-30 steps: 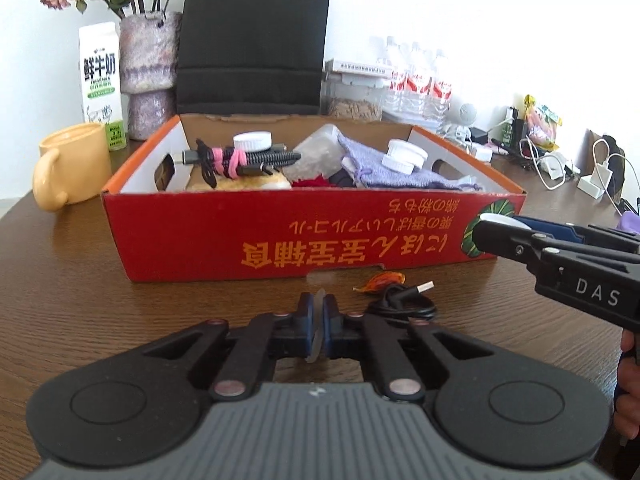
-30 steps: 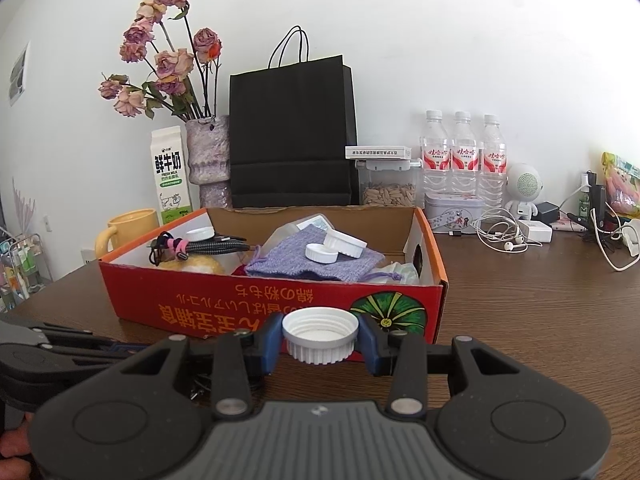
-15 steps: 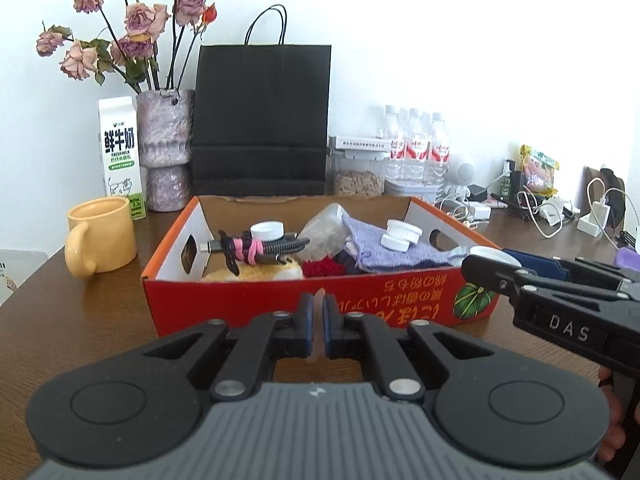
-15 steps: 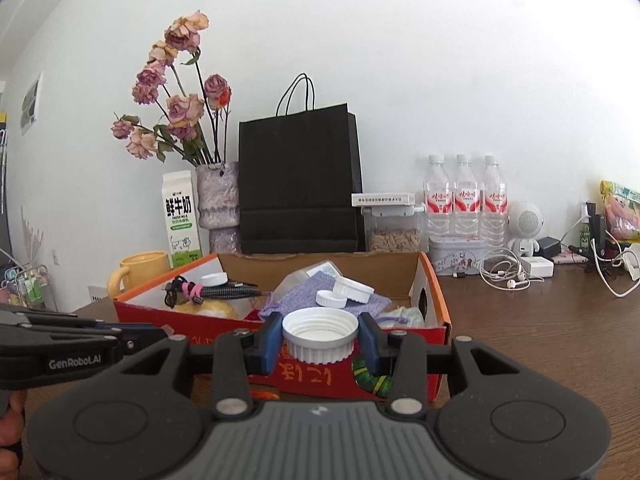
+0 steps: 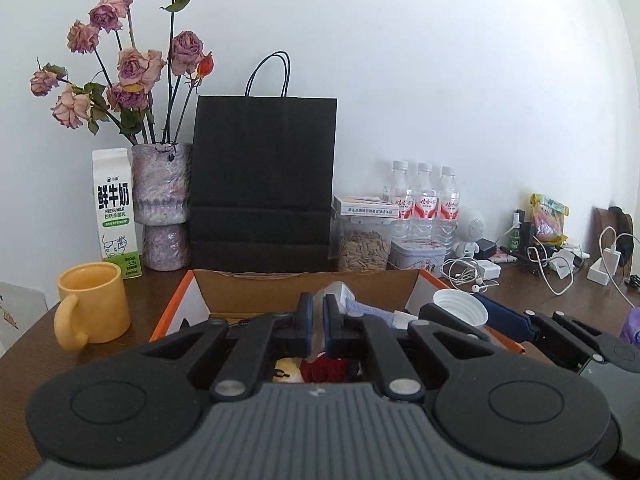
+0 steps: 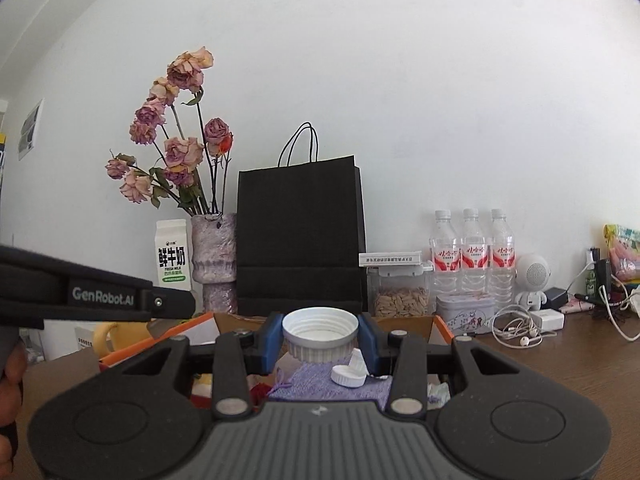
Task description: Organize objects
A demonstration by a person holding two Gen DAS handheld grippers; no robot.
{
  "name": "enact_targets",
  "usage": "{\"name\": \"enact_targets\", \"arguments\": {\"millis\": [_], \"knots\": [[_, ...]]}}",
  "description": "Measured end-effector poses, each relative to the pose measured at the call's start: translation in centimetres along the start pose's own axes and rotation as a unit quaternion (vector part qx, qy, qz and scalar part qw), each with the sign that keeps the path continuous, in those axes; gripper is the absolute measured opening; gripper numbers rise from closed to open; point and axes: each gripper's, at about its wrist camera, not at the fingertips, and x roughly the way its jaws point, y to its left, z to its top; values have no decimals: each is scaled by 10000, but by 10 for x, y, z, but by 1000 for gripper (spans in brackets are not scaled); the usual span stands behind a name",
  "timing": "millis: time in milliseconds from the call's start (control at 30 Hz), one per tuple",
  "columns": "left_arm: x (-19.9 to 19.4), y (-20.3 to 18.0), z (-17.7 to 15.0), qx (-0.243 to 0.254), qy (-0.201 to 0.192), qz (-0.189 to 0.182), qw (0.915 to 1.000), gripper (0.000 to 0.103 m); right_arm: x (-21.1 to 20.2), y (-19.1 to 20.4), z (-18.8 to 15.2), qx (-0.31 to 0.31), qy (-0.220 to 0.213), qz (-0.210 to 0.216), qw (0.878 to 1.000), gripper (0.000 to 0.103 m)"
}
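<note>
The red and orange cardboard box [image 5: 176, 305] lies right below both grippers, its far wall [image 6: 442, 326] showing past the right fingers. Inside it are a purple cloth [image 6: 320, 385], two small white caps [image 6: 348, 374] and a red item [image 5: 324, 368]. My right gripper [image 6: 320, 334] is shut on a white screw lid [image 6: 320, 320], held open side up over the box; the lid [image 5: 460, 312] also appears at the right of the left wrist view. My left gripper [image 5: 316, 320] is shut over the box's near part, with a thin clear piece [image 5: 316, 334] pinched between its pads.
Behind the box stand a black paper bag [image 5: 262, 192], a vase of dried roses [image 5: 162, 208], a milk carton [image 5: 116, 216], a seed jar [image 5: 364, 240] and three water bottles [image 5: 424, 200]. A yellow mug [image 5: 94, 304] sits left; cables and chargers [image 5: 560, 260] lie right.
Both grippers have risen and moved forward from in front of the box to over it, and both views have tilted up. Neither grip has changed.
</note>
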Motion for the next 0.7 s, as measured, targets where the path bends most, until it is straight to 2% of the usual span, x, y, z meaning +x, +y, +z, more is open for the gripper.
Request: {"name": "enact_targets", "arguments": {"millis": [367,700], "knots": [[41,9,19,-163,-172,227,9995,6,59,12,2,130,116,-132,9998,39],[60,15,13,-128,7,316,9994,6,79,-1,1,216,336,-178,9990,39]]}}
